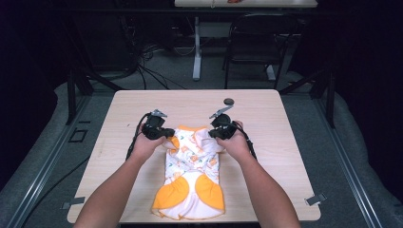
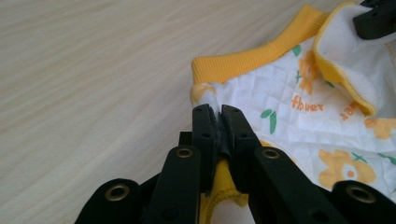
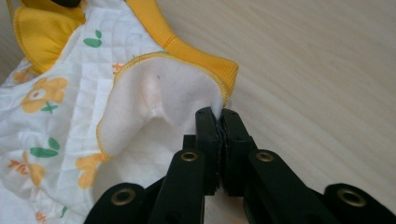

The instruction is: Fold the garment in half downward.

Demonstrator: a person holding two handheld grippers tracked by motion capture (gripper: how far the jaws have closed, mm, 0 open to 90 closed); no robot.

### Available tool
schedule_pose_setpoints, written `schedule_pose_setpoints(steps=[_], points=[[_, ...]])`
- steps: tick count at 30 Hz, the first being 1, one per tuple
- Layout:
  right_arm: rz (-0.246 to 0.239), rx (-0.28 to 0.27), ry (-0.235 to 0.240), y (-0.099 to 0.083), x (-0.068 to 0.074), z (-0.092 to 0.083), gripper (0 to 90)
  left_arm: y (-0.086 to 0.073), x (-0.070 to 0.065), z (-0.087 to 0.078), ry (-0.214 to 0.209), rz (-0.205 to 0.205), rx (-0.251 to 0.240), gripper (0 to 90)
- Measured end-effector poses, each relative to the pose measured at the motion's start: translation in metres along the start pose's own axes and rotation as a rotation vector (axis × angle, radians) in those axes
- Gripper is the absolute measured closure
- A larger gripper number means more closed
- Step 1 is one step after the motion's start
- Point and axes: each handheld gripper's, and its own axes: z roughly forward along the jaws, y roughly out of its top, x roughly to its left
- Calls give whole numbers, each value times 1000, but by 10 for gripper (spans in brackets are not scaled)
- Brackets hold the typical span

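A small white quilted garment (image 1: 192, 173) with orange flower print and yellow trim lies on the wooden table (image 1: 119, 118). My left gripper (image 1: 161, 134) is shut on its far left corner beside the yellow ribbed band (image 2: 243, 60), pinching cloth between the jaws (image 2: 218, 112). My right gripper (image 1: 217, 132) is shut on the far right corner, where a white flap (image 3: 163, 98) folds over with its plain inner side up; its tips (image 3: 219, 112) grip the edge. Both hands hold the garment's far end close to the tabletop.
A small dark round object (image 1: 228, 101) lies on the table beyond the right gripper. Bare wood surrounds the garment on all sides. A black chair (image 1: 256, 42) and a table leg (image 1: 196, 47) stand on the floor past the far edge.
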Motion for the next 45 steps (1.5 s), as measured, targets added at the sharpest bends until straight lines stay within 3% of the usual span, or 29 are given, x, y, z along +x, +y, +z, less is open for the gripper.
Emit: schedule_pose_setpoints(steps=[11, 14, 18, 20, 25, 45], points=[[-59, -61, -43, 22, 3, -29, 875, 21, 1, -27, 22, 30, -83, 851], [-64, -109, -61, 31, 3, -41, 875, 30, 0, -38, 32, 53, -113, 851], [-81, -136, -72, 37, 4, -50, 874, 36, -1, -45, 37, 64, -140, 850], [-92, -155, -86, 39, 6, -57, 874, 39, -2, -51, 43, 89, -156, 850], [-137, -130, -89, 33, 11, -56, 874, 36, -7, -52, 43, 108, -154, 850], [-201, -111, -45, 3, 24, -61, 874, 3, -20, -50, -4, 134, -143, 850]])
